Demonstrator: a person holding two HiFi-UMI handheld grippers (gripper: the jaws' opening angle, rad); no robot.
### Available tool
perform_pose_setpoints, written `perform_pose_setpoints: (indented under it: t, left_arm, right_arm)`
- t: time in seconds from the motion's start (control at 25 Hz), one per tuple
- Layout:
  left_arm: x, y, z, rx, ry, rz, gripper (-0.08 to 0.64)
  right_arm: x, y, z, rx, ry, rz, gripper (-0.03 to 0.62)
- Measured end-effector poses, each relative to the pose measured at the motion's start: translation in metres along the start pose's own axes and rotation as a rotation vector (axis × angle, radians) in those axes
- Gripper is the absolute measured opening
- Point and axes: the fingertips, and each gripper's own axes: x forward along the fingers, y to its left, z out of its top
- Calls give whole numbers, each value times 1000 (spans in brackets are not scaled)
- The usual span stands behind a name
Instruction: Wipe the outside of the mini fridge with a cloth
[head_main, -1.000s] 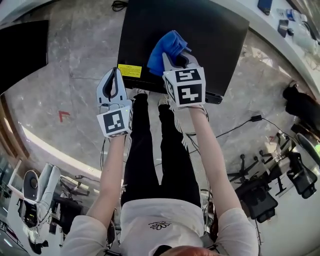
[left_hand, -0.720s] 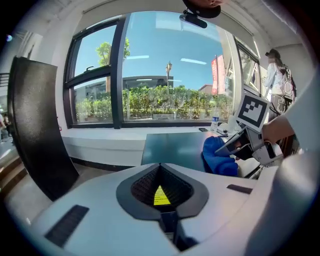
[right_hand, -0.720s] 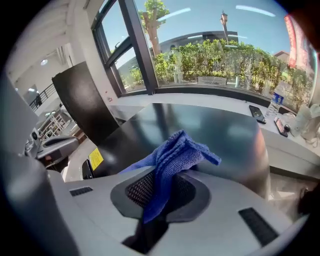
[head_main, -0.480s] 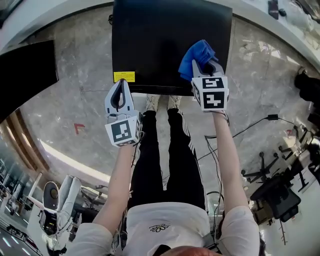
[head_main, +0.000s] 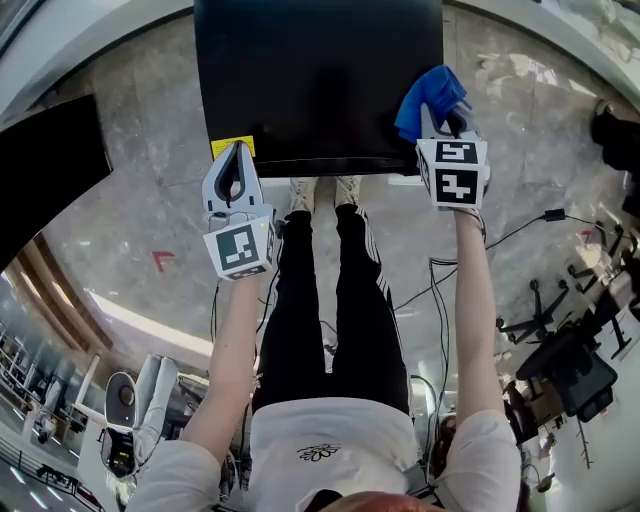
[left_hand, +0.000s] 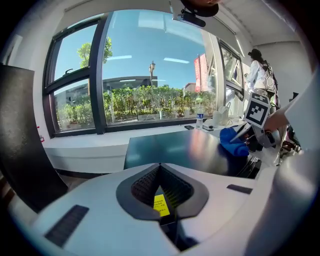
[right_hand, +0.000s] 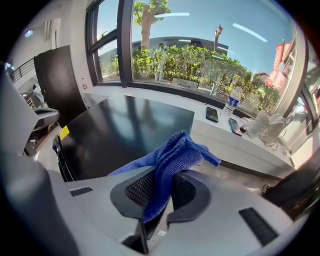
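Right claw (head_main: 440, 113) has slid across since a second ago, from near the yellow sticker (head_main: 229, 146) to the far right front corner of the mini fridge (head_main: 310, 80), dragging the cloth (head_main: 430, 92) along with it. Left claw (head_main: 235, 160) basically hasn't budged, it hangs at the front left corner

Right claw is clenched on the blue cloth. In the right gripper view the fabric is pinched between the two mesh pads and bunches up out of the tips, with a flap spilling forward and to the claw's left toward the glossy black fridge top. From the left gripper view the cloth sits on the top at its right edge, right under the right claw's tips

Left claw is clenched too, with nothing in it. Its tips meet, and the yellow sticker shows through the gap behind them, just ahead of and below the claw

Past the fridge, beyond the right claw, a white counter (right_hand: 170, 100) runs under the window, with a water bottle (right_hand: 230, 106) and a phone (right_hand: 212, 114) on it
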Motion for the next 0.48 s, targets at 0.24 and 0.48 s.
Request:
perform_pose_setpoints:
  t: [0.24,0.48]
  left_arm:
    - [-10,16,-5,-13,11,41,5]
    - [-27,12,-25,-44,51,71,5]
  right_arm:
    - [-4,-26,-8,18,22,-61,72]
    - [-6,-48,-16,-1,49,-122,72]
